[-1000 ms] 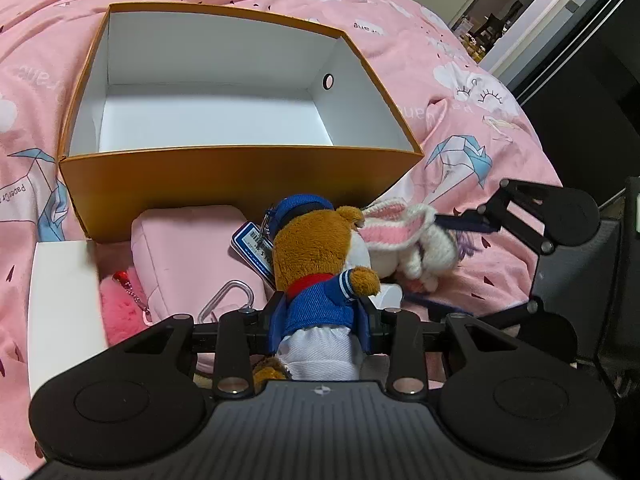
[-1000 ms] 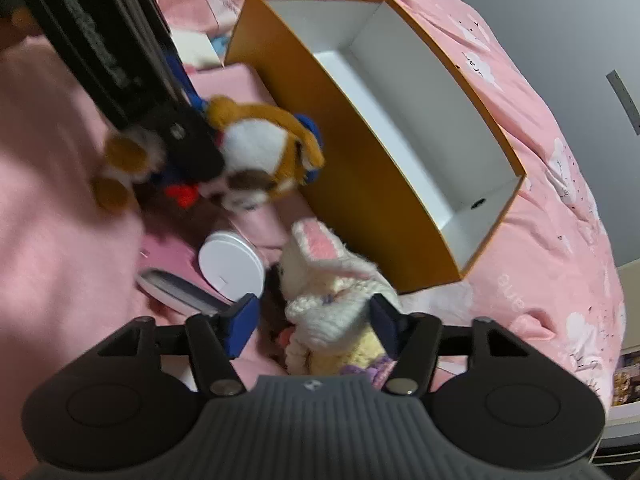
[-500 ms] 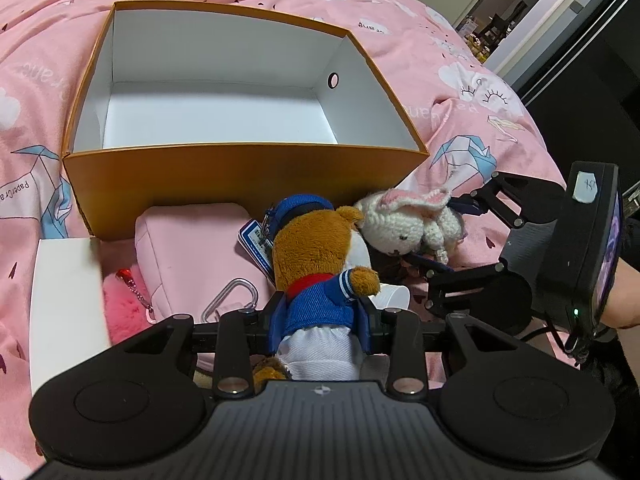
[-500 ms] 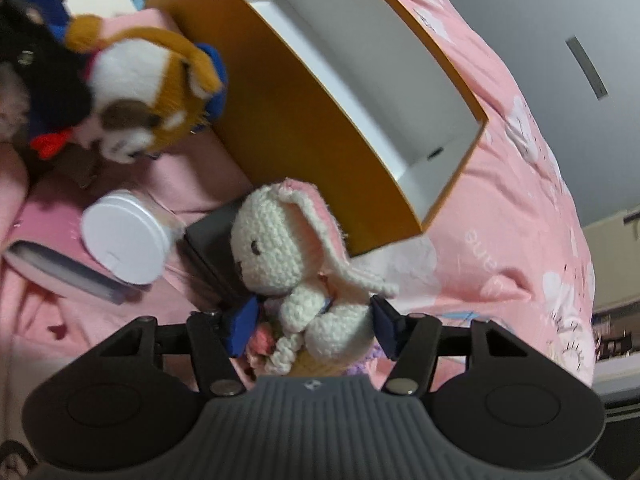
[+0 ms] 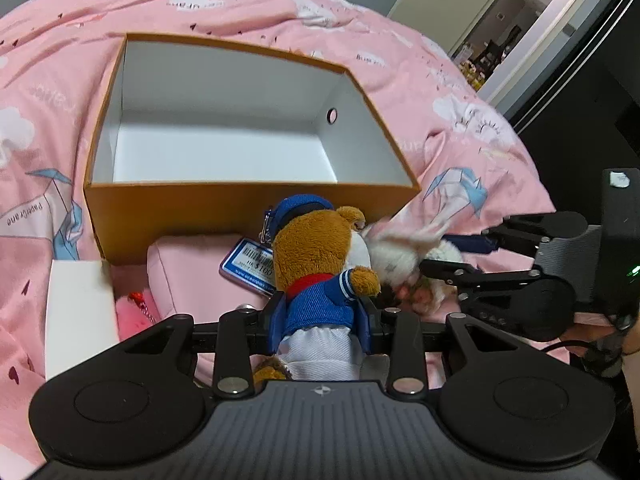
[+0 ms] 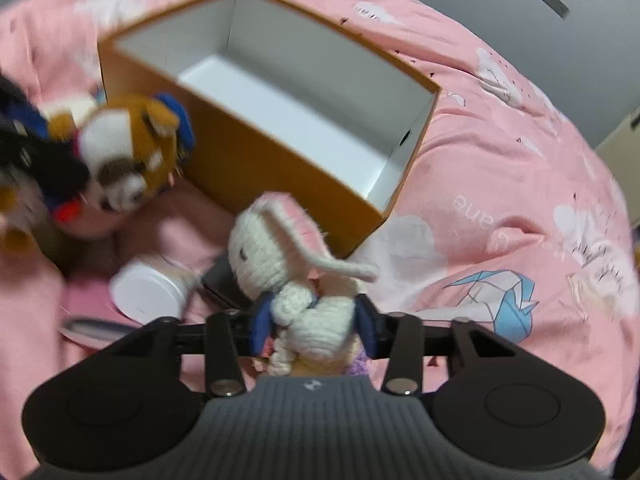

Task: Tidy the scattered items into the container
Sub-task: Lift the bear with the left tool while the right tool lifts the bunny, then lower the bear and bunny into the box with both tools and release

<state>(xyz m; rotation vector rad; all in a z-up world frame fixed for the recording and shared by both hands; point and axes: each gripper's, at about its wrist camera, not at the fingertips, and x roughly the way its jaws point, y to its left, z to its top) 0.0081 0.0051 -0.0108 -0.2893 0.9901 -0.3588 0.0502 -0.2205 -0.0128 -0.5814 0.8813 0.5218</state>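
Cream crocheted rabbit [image 6: 280,248], pink-lined ears, seemingly pinched by closing right gripper [image 6: 312,326]; left gripper [image 5: 320,316] clamping sailor-suited plush [image 5: 320,256].

The left hand-held gripper [image 5: 320,322] points steeply downward, its blue pads pressed on a plush bear [image 5: 320,268]. The right hand-held gripper [image 6: 314,322], also angled down, is closing its jaws around a crocheted rabbit [image 6: 280,256] between them.

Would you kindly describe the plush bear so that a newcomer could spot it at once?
Start at the orange box on the pink bedspread. The bear is just in front of its near wall, on a pink pouch. Unlike the white crocheted rabbit beside it, it is brown, with blue cap and jacket.
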